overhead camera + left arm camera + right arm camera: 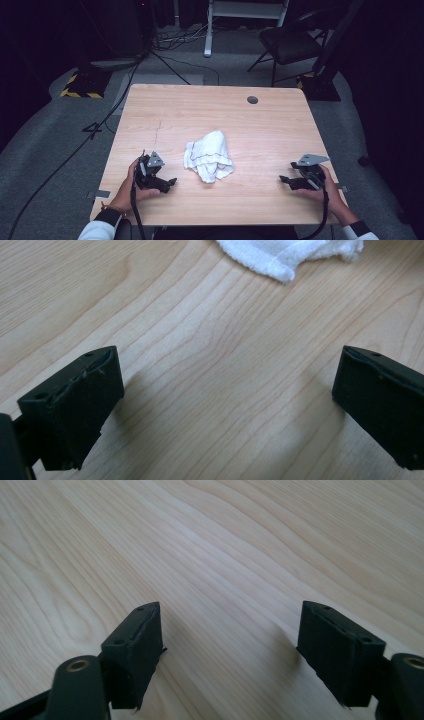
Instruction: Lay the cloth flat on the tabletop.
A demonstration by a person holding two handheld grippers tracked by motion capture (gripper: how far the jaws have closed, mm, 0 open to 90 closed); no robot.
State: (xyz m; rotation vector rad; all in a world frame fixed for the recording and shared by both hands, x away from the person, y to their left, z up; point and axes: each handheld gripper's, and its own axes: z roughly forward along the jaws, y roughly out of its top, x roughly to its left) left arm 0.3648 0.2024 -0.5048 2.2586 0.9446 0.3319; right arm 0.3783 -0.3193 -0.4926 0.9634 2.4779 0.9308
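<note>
A crumpled white towel [208, 155] lies near the middle of the wooden table [215, 110]. My left gripper [170, 183] rests low on the table to the towel's left, held by a hand, jaws wide open with bare wood between them. In the left gripper view the towel's edge [290, 255] shows at the top, beyond the gripper [227, 390]. My right gripper [283, 179] sits at the table's right front, well apart from the towel. Its jaws stand open over bare wood in the right gripper view [230, 645].
A small dark round grommet [252, 99] sits in the table's far right part. Beyond the table are a black folding chair [290, 45], a white frame leg [208, 30] and cables on the grey floor [75, 135].
</note>
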